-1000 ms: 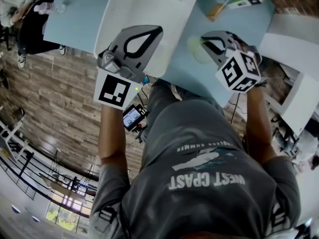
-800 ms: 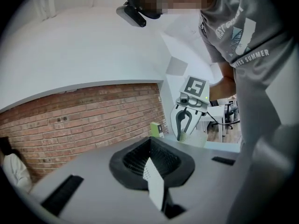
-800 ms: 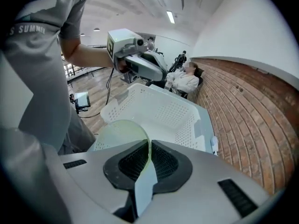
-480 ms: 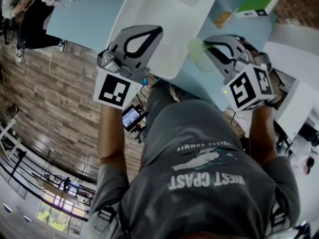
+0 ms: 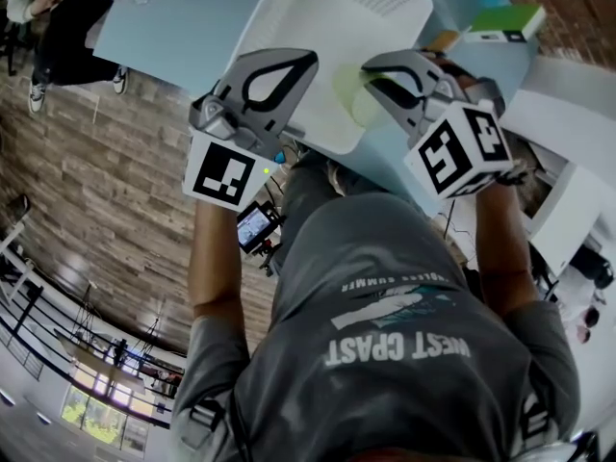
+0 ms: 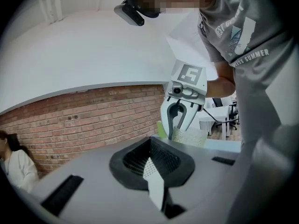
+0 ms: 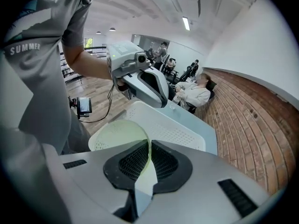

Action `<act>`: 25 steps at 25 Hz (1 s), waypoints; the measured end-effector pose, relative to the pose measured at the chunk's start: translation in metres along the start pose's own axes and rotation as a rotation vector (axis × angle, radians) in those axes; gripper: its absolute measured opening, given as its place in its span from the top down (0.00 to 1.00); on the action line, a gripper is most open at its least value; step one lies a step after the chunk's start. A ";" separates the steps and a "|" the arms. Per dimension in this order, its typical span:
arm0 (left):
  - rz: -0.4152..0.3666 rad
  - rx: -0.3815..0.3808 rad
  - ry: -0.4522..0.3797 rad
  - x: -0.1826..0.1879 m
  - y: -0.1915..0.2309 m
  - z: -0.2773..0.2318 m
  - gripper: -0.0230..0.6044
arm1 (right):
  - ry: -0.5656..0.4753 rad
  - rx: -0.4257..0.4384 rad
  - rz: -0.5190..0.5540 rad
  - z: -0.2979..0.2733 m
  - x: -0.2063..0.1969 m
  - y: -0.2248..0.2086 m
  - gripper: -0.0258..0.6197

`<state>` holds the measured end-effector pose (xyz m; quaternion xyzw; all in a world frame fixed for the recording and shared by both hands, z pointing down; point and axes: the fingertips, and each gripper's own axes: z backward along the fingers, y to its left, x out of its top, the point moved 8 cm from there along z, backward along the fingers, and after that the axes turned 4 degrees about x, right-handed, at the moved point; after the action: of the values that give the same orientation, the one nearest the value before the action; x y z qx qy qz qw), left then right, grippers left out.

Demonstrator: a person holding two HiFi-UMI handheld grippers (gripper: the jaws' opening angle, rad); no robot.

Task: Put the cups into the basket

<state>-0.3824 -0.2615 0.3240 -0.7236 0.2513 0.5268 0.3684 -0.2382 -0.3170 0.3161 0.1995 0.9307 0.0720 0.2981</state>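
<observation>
Forearms reach forward side by side over the near edge of the desk. The left gripper has its jaws pressed onto the perforated near wall of the white basket. The right gripper pinches the wall of a pale green cup. The cup hangs tilted at the basket's near right rim, round face toward the person; mouth or base, I cannot tell.

Left forearm and right forearm reach forward side by side. The left tongs are clamped on the basket wall; the right tongs pinch the green cup by its rim.
</observation>
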 end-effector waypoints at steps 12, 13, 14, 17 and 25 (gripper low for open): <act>0.015 0.025 0.014 -0.012 0.008 0.016 0.97 | 0.081 0.205 0.065 -0.104 -0.006 -0.003 0.91; 0.017 0.028 0.015 -0.013 0.009 0.018 0.96 | 0.100 0.236 0.080 -0.114 -0.009 -0.002 0.91; 0.019 0.031 0.017 -0.014 0.010 0.020 0.97 | 0.121 0.267 0.096 -0.124 -0.012 -0.001 0.91; 0.026 0.039 0.027 -0.018 0.012 0.024 0.97 | 0.168 0.337 0.128 -0.149 -0.020 0.001 0.91; 0.061 0.050 0.053 -0.030 0.004 0.036 0.97 | 0.242 0.467 0.229 -0.197 -0.037 0.013 0.91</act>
<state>-0.4157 -0.2361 0.3454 -0.7200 0.2959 0.5119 0.3634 -0.3211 -0.3234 0.4992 0.3566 0.9222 -0.0879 0.1208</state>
